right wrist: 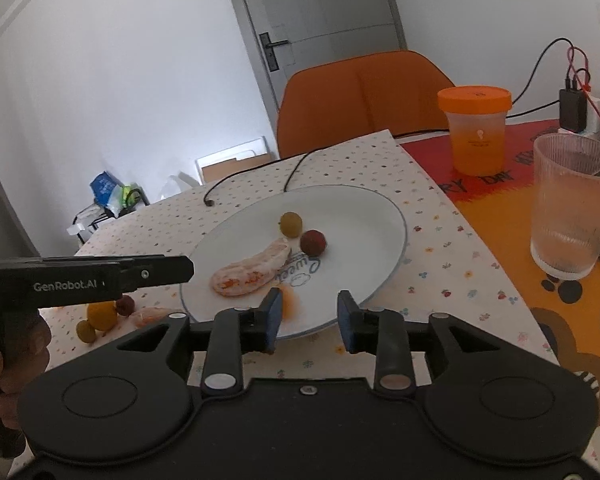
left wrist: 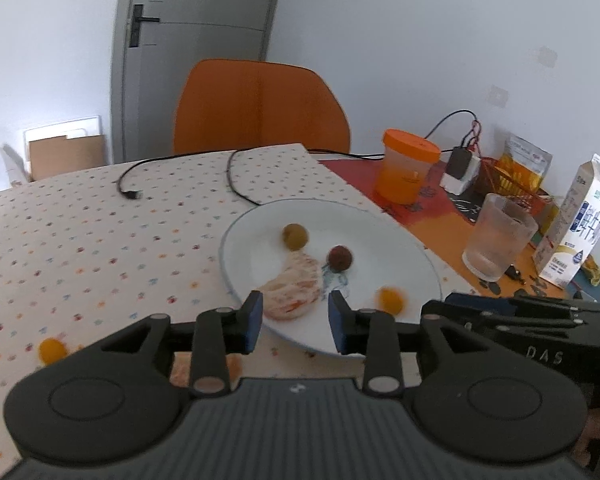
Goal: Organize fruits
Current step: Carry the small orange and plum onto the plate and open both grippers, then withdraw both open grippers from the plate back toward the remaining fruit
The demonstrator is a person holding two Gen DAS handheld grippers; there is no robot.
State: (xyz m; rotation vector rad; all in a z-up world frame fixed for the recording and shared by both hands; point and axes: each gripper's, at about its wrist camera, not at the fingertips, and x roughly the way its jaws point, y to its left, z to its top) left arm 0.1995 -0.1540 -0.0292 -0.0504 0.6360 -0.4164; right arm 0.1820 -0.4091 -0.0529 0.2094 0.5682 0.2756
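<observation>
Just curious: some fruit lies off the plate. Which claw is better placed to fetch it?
Probably left: the loose fruits lie on the cloth beside the plate, nearer the left claw; the right claw sits over the plate's near rim.

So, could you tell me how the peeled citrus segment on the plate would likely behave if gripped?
The peeled citrus segment looks soft and membranous, so it probably squashes or tears under firm pads. Its curved, flat-lying shape suggests it won't roll on the plate.
</observation>
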